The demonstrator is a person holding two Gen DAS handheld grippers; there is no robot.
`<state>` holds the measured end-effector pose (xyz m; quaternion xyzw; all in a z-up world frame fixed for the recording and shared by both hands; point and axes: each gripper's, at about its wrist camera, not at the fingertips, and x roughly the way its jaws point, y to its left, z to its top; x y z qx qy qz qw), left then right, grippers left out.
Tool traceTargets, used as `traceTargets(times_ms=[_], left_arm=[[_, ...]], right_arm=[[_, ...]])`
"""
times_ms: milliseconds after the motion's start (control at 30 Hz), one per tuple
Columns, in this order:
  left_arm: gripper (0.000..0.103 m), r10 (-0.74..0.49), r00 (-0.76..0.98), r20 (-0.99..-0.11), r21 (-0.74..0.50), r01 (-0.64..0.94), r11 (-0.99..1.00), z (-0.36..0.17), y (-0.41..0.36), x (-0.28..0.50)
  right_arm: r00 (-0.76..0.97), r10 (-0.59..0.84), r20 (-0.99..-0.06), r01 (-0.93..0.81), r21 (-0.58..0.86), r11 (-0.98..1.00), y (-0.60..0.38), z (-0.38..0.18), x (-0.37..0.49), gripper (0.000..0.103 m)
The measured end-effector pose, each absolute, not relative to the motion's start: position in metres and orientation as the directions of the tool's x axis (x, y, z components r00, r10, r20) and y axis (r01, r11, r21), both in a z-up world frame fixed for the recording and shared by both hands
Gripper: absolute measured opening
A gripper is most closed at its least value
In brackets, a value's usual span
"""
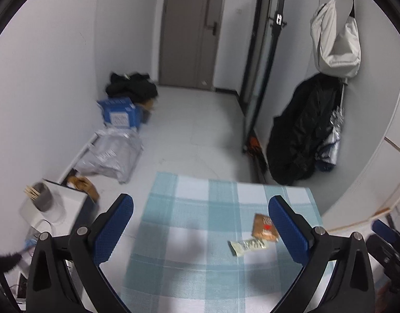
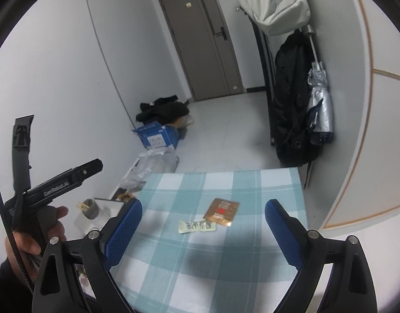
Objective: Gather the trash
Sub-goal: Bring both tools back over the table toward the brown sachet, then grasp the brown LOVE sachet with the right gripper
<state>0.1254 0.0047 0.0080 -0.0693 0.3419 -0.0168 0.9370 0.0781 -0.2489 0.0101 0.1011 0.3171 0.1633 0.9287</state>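
With both jaws wide and empty, lower right gripper [image 2: 202,224] flat over brown wrapper [image 2: 221,212]; pinch edge, avoid snagging checked cloth [image 2: 174,274] on worktop.

A tablecloth [image 2: 226,260] in pale teal and white checks. On it, a glossy copper-brown packet [image 2: 221,212] with a red mark, and a cream wrapper [image 2: 197,226] with dark print. Blue pads [image 2: 125,232] on black grippers. Blue box [image 2: 158,136], black coat [image 2: 291,99], grey-brown door [image 2: 205,39].
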Motion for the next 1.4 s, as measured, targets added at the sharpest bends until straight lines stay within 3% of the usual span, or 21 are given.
traceTargets(times_ms=[233,600,967,1033,1133,1200,1333,1400], left_arm=[[0.102,-0.072,0.718,-0.693,-0.131,-0.027,0.991,-0.007,0.017,0.139],[0.102,-0.058,0.663,-0.747,-0.153,-0.086,0.985,-0.015,0.040,0.162],[0.102,-0.063,0.607,-0.792,-0.175,-0.127,0.976,-0.029,0.053,0.179],[0.102,-0.062,0.600,-0.798,-0.172,-0.129,0.977,-0.031,0.054,0.180],[0.102,-0.058,0.587,-0.807,-0.166,-0.131,0.977,-0.035,0.053,0.183],[0.102,-0.058,0.580,-0.812,-0.165,-0.133,0.977,-0.037,0.052,0.184],[0.102,-0.056,0.572,-0.819,-0.161,-0.134,0.978,-0.040,0.051,0.188],[0.102,-0.051,0.569,-0.821,-0.155,-0.135,0.979,-0.041,0.050,0.188]], right_arm=[[0.686,0.359,-0.632,-0.227,0.283,0.932,-0.233,-0.018,0.120,0.096],[0.457,0.262,-0.850,-0.179,0.201,0.963,-0.197,-0.110,0.209,0.094],[0.398,0.180,-0.900,-0.179,0.116,0.977,-0.168,-0.157,0.240,0.094],[0.419,0.119,-0.900,-0.219,0.028,0.975,-0.160,-0.159,0.237,0.092],[0.438,0.108,-0.892,-0.235,0.002,0.972,-0.160,-0.159,0.234,0.088],[0.456,0.101,-0.884,-0.217,-0.001,0.976,-0.166,-0.156,0.235,0.076],[0.465,0.100,-0.880,-0.217,-0.003,0.976,-0.170,-0.153,0.236,0.069],[0.470,0.115,-0.875,-0.249,-0.007,0.968,-0.169,-0.152,0.235,0.060]])
